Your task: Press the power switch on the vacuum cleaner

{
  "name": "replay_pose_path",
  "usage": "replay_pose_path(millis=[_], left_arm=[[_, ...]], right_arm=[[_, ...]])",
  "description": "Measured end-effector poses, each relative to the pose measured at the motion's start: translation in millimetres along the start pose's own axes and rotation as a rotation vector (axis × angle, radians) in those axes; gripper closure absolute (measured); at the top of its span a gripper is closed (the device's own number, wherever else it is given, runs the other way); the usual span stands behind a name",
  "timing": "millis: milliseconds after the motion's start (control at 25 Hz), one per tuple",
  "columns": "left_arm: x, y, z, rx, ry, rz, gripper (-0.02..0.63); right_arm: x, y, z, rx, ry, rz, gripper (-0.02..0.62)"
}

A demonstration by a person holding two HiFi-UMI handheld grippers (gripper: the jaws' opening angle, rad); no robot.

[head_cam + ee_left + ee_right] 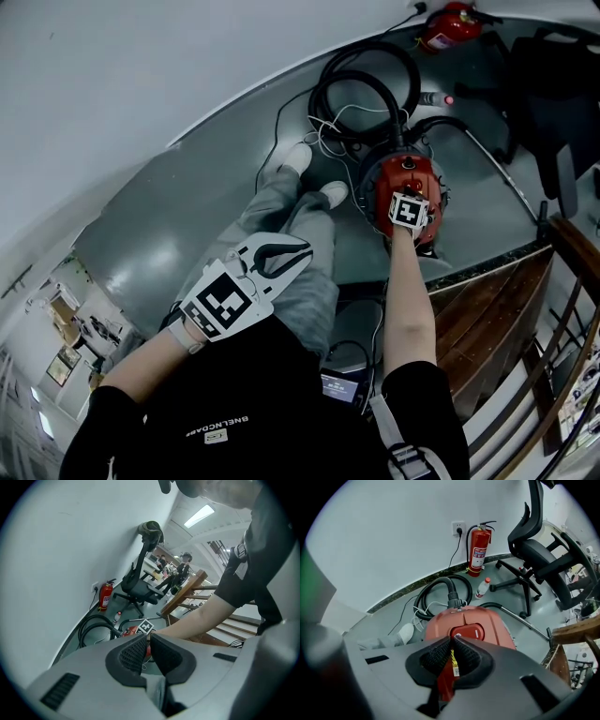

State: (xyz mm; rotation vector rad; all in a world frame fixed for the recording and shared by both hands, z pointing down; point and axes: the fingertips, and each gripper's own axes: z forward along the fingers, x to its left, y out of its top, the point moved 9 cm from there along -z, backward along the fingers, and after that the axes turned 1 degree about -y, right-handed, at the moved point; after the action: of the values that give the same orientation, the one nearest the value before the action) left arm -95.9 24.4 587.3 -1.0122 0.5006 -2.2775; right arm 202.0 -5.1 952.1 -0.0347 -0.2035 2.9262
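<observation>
Pressing step in hand: right gripper (pixel 453 641), jaws clenched on nothing, points at the power switch (pixel 468 631) atop the vacuum cleaner (pixel 497 620) on the floor, needing a straight push down, while the left gripper (pixel 147 641) idles closed.

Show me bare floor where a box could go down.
Free: grey floor between white wall and the person's legs. Crowded: black coiled hose and white cables behind the red canister vacuum cleaner.
</observation>
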Motion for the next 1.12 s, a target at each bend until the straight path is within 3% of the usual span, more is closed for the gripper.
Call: replay_pose_path(millis=[520, 680, 1120], left_arm=[[-3.6, 12.5, -11.7, -0.052, 0.021, 0.015, 0.591], [-11.1, 21.2, -20.3, -0.076, 0.02, 0.031, 0.591], [-23.6, 67.7, -56.8, -0.146, -0.011, 0.162, 0.591]], right_arm=[[8.4, 19.6, -44.9, -0.035, 0.033, -0.005, 0.568], [17.1, 22.7, -78.0, -0.048, 0.039, -0.033, 0.568], [46.2, 55.2, -199.1, -0.173, 0.114, 0.008, 0.568]])
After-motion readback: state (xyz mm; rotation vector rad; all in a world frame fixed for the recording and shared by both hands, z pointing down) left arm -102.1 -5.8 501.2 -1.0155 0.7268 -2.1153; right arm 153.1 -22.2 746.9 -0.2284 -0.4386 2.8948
